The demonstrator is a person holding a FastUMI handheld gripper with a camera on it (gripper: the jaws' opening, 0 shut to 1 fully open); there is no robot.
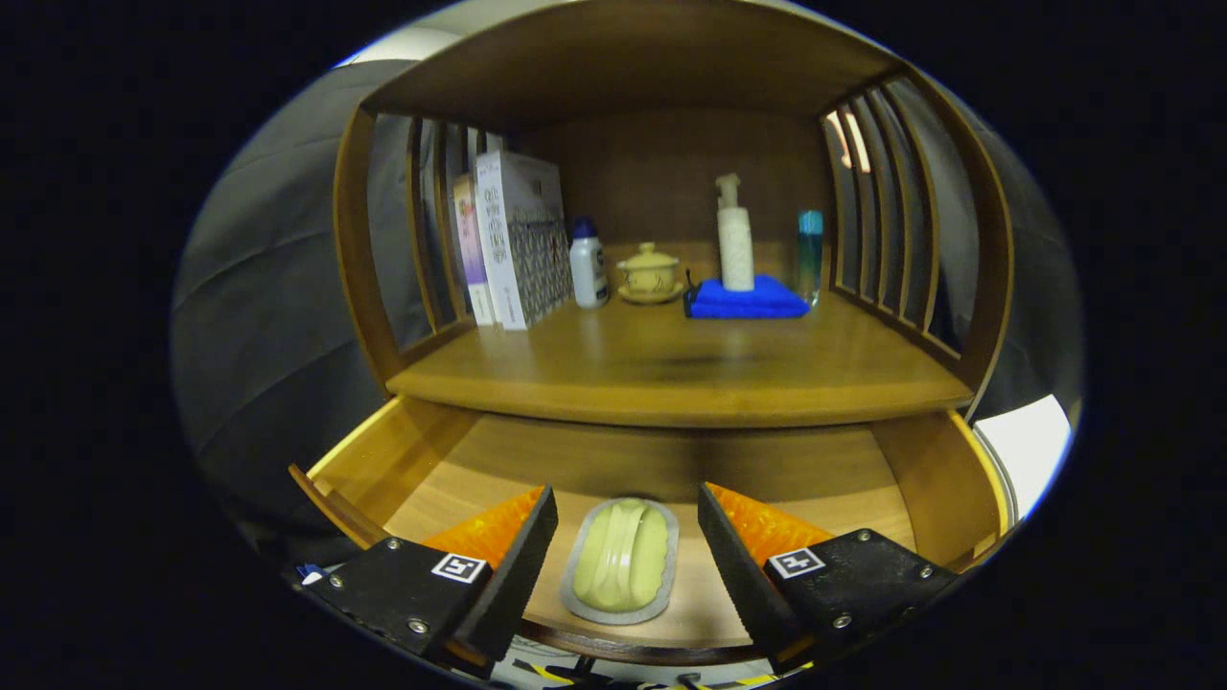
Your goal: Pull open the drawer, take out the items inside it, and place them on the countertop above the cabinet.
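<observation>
The wooden drawer (403, 460) below the countertop (671, 369) is pulled open. On its floor lies a pale green oval item (621, 561) with a grey rim, lengthwise between my two fingers. My gripper (628, 546) hangs open above the drawer, one finger on each side of the item with a gap to both. Whether the fingertips touch the drawer floor I cannot tell.
At the back of the countertop stand upright books (513, 240), a small white bottle (588, 264), a lidded yellow cup on a saucer (650, 273), a pump bottle (734, 235) on a folded blue cloth (748, 299) and a thin blue bottle (810, 251). Slatted side walls (896, 220) flank the counter.
</observation>
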